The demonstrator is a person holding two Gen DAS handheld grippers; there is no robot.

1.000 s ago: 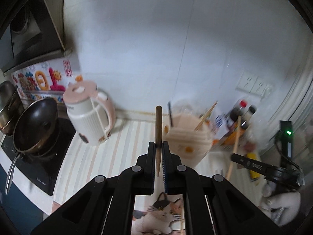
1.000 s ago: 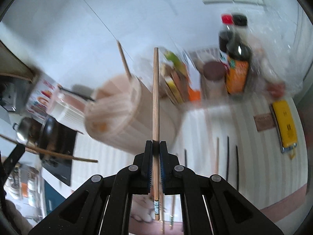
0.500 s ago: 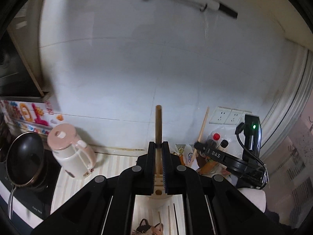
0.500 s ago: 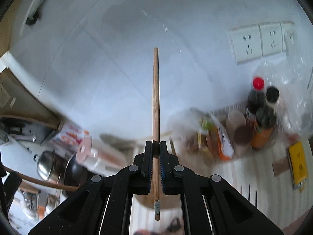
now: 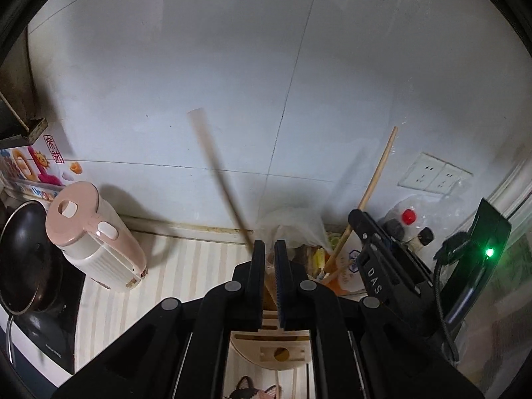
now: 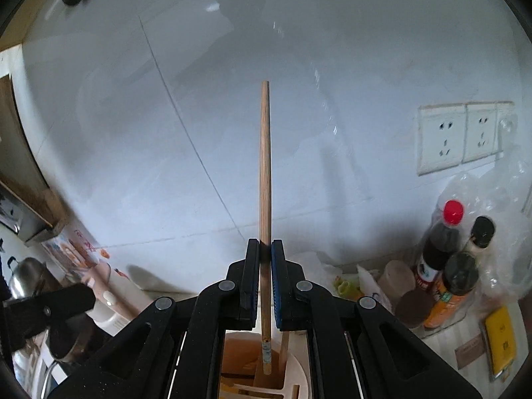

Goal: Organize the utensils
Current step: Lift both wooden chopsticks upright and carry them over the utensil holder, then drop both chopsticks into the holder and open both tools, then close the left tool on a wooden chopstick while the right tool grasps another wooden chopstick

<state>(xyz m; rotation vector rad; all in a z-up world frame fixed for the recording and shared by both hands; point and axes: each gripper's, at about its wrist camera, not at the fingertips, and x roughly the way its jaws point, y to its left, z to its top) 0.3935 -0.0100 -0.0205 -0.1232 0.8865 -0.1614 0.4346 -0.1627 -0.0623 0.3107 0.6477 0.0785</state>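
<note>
My left gripper (image 5: 270, 249) has its jaws slightly apart; a blurred wooden chopstick (image 5: 217, 179) tilts left out of them, its lower end over the beige utensil holder (image 5: 277, 354) below. My right gripper (image 6: 265, 249) is shut on a second wooden chopstick (image 6: 265, 166), held upright with its lower tip over the holder's opening (image 6: 239, 355). The right gripper (image 5: 360, 224) with its chopstick (image 5: 375, 179) also shows at the right of the left wrist view. The left gripper's dark body shows at the lower left of the right wrist view.
A pink kettle (image 5: 93, 242) and a dark pan (image 5: 23, 249) on a hob stand left on the striped counter. Sauce bottles (image 6: 442, 242), jars and plastic bags crowd the right corner under wall sockets (image 6: 462, 136). More chopsticks lie on the counter (image 5: 294, 382).
The left chopstick, gripped upright before, now swings leftward, blurred, as the left jaws have parted. Both grippers have come over the holder; the right chopstick's tip has lowered to its opening.
</note>
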